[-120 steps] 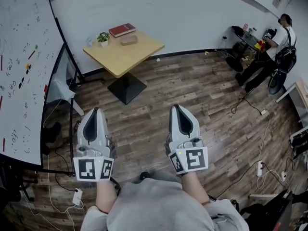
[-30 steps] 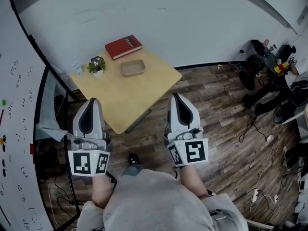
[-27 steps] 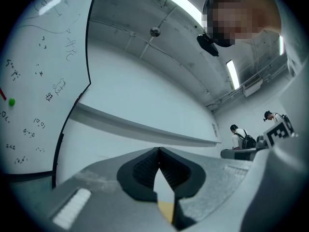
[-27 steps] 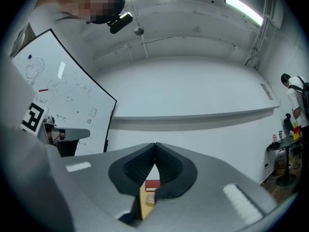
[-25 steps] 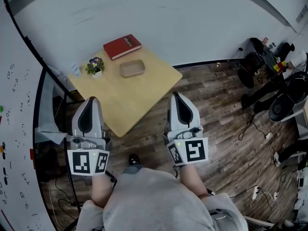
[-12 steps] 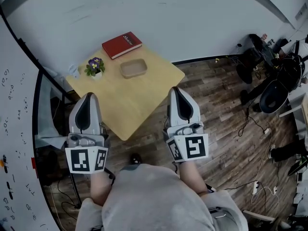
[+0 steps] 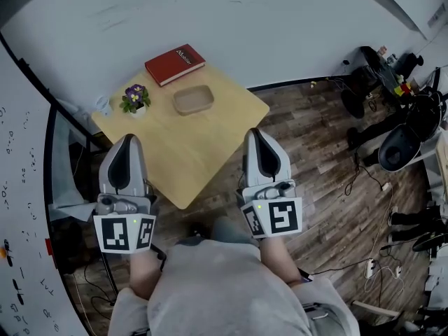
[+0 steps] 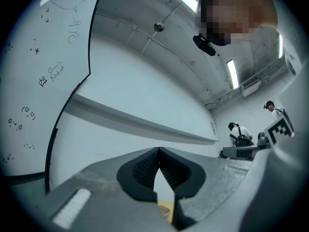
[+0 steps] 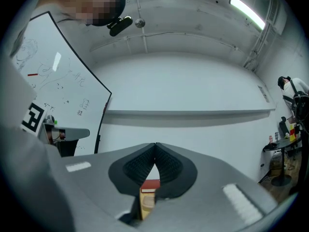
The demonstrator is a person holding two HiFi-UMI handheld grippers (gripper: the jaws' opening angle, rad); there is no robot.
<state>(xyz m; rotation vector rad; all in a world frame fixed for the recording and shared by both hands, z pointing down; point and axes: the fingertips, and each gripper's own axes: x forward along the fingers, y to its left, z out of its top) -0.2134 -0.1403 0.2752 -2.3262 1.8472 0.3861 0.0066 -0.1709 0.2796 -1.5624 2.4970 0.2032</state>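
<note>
Both grippers are held out side by side at the near edge of a small square wooden table (image 7: 203, 142). My left gripper (image 7: 126, 144) is shut and empty, its tip over the table's near left edge. My right gripper (image 7: 255, 136) is also shut and empty, its tip at the table's right corner. On the table's far side lie a red book (image 7: 175, 64), a shallow tan tray (image 7: 193, 99) and a small potted plant with purple flowers (image 7: 134, 97). In the right gripper view the red book (image 9: 151, 184) and tan tray (image 9: 147, 200) show below the closed jaws.
A whiteboard (image 7: 17, 208) on a black frame stands at the left. A white wall (image 7: 266, 19) runs behind the table. Dark chairs and clutter (image 7: 399, 131) sit at the right, with cables (image 7: 378, 264) on the wood floor. A person (image 8: 239, 133) stands far off in the left gripper view.
The table has come closer and now lies under both gripper tips; 4.8 s ago it stood well ahead on the floor. Both grippers stayed shut throughout.
</note>
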